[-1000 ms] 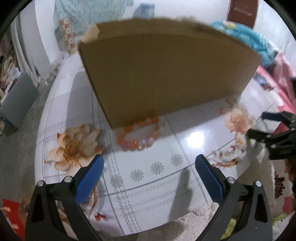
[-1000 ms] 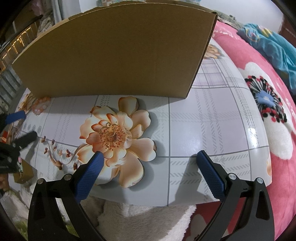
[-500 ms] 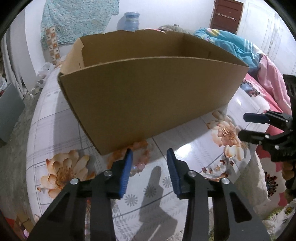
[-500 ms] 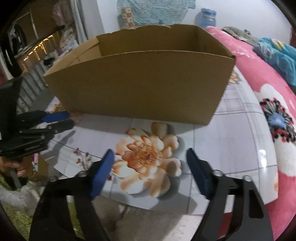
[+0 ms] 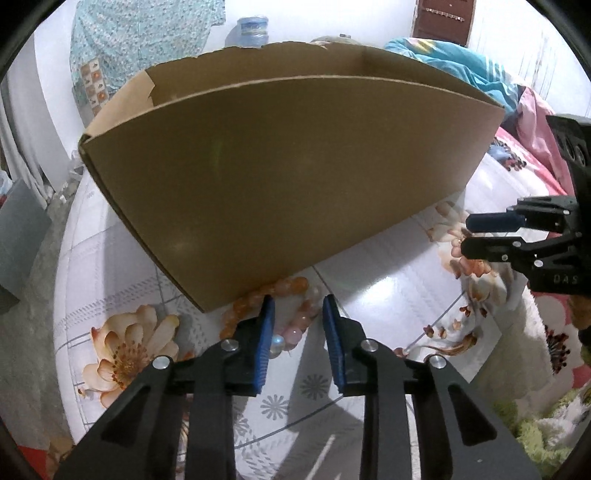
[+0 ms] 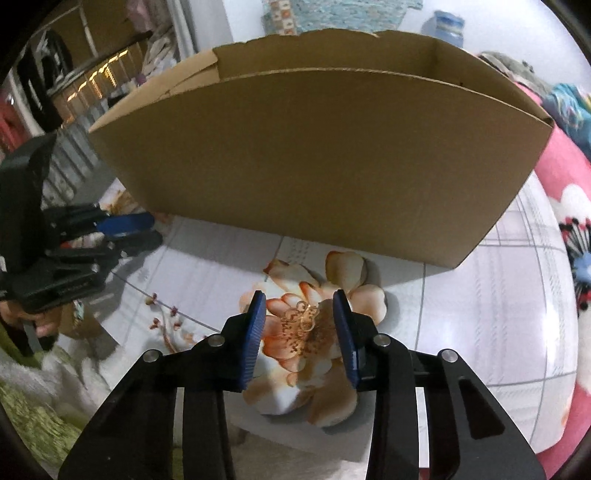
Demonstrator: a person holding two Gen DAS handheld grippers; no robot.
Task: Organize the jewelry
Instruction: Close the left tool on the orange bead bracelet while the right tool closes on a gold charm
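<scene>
A bracelet of orange and pink beads [image 5: 295, 286] lies on the table against the foot of a big open cardboard box [image 5: 288, 184]. My left gripper [image 5: 297, 301] hovers over it with its jaws closing. A few beads show between the blue pads [image 5: 263, 332], which do not press on them. In the right wrist view a small gold piece of jewellery [image 6: 307, 314] rests on a printed flower in front of the box [image 6: 314, 155]. My right gripper [image 6: 299, 293] straddles it, jaws closing and pads clear of it. Each gripper shows in the other's view: right gripper [image 5: 469, 236], left gripper [image 6: 147, 230].
The glossy flowered tablecloth [image 6: 480, 295] ends near my grippers, with a white fluffy rug [image 6: 55, 373] below the edge. A bed with a pink flowered blanket [image 6: 569, 177] runs along the right. A water bottle [image 5: 252, 31] stands behind the box.
Both grippers have narrowed from wide open to a small gap. The views have shifted so the box's open top shows. The left gripper now sits over the bracelet, the right over the gold piece.
</scene>
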